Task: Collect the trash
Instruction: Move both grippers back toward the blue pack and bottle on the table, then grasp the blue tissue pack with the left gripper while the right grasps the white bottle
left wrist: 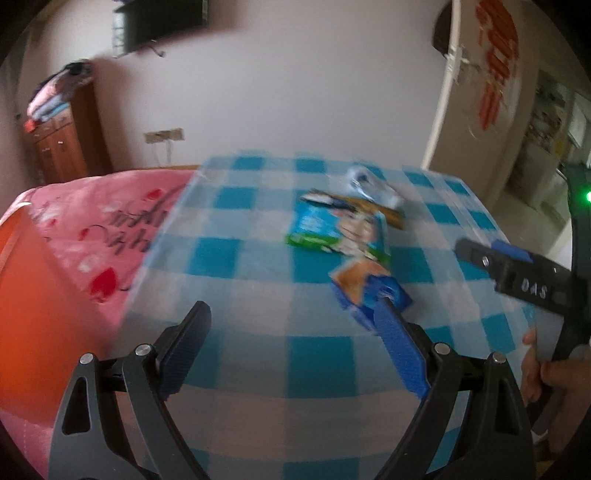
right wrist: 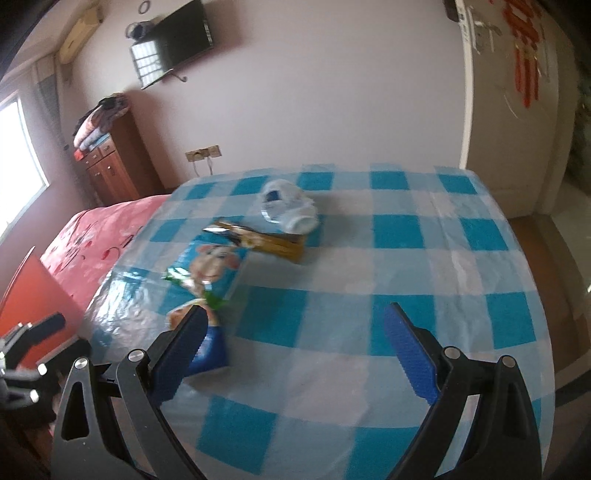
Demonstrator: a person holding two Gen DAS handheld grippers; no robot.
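snack wrappers: 3 | crumpled plastic bag: 1 | claws: 2

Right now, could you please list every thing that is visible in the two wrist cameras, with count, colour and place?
Table: one, blue and white check cover, centre.
Snack packets: two; blue one with a cartoon figure mid-table, blue and orange one nearest the grippers.
Yellow-brown box: one, behind the cartoon packet.
Crumpled clear plastic: one, whitish, farthest back.
Bed cover: one, pink, left of table.
Cabinet: one, brown wood, left wall, folded cloths on top.
Television: one, black, on the wall.
Door: one, pale, red decoration, right.
Left gripper: open, empty.
Right gripper: open, empty.
Hand: holds the right gripper's handle.
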